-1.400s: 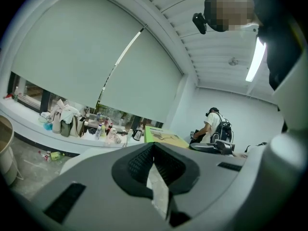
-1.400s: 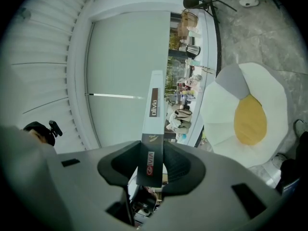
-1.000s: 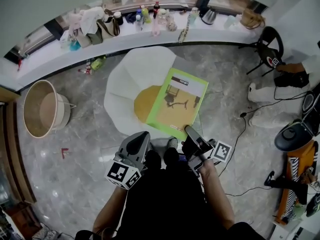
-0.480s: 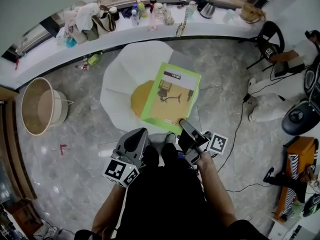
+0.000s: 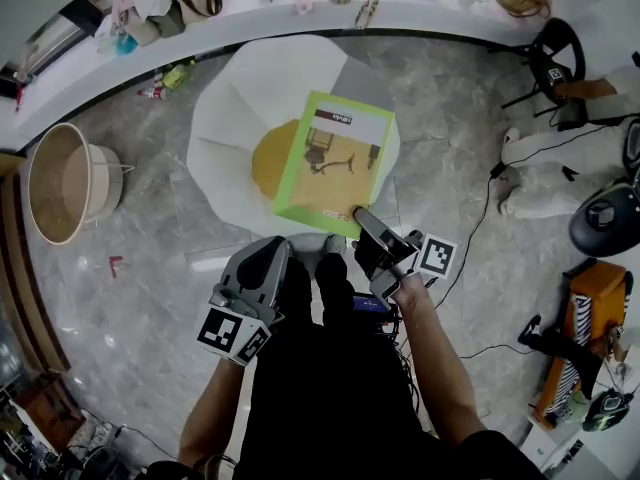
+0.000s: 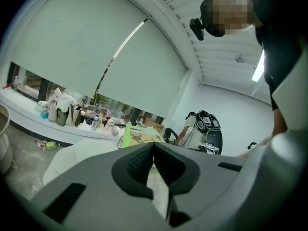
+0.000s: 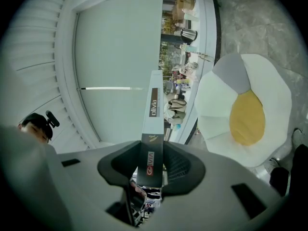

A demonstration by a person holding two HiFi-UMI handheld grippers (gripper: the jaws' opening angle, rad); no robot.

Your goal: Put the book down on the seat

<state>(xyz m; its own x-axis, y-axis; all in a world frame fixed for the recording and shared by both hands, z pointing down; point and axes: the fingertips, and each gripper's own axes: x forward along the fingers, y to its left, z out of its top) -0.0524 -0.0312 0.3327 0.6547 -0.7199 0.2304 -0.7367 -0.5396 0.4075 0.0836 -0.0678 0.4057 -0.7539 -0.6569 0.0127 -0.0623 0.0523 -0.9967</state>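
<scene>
A green-edged book (image 5: 335,163) with a picture cover hangs flat over the seat (image 5: 230,138), a white egg-shaped cushion with a yellow centre (image 5: 268,163). My right gripper (image 5: 362,218) is shut on the book's near edge. In the right gripper view the book's spine (image 7: 153,124) runs up between the pads, and the seat (image 7: 250,109) lies to the right. My left gripper (image 5: 262,263) stays near my body, left of the book, shut on nothing. Its own view shows the book (image 6: 139,134) ahead and the seat (image 6: 77,153) below it.
A round basket (image 5: 65,183) stands on the marble floor at the left. The curved window ledge (image 5: 200,8) behind the seat carries bags and bottles. A black chair (image 5: 555,53), cables (image 5: 480,228) and an orange stand (image 5: 575,348) lie at the right.
Both grippers have sunk a little. The book, still in the right gripper, has come lower over the seat, and the head view has tipped further down.
</scene>
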